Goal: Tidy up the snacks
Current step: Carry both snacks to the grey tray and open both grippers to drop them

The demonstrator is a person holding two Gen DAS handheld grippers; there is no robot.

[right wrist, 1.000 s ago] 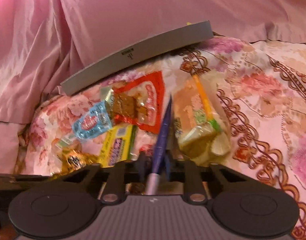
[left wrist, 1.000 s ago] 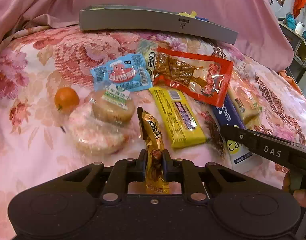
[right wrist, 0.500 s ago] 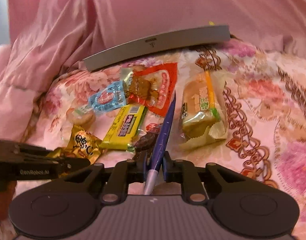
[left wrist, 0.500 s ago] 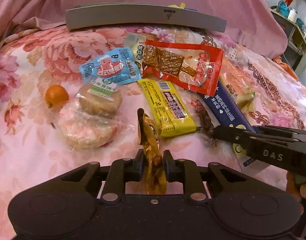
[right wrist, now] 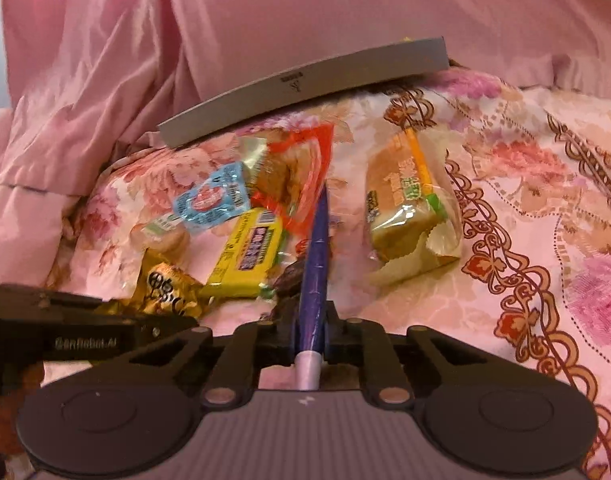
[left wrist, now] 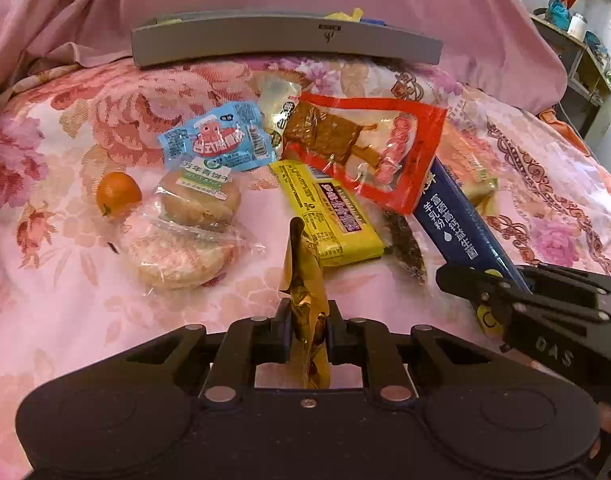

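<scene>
The left gripper is clamped on a gold foil packet that stands on edge just in front of the yellow bar, and the right gripper pinches the near end of a long blue sachet lying just right of that bar. Around the yellow bar on the floral bedspread lie a red pouch overlapping its far end, a light blue packet and round wrapped cakes to its left with a small orange beyond them. The wrapped bread sits well to the bar's right, and a grey tray lies beyond it against the pink quilt.
</scene>
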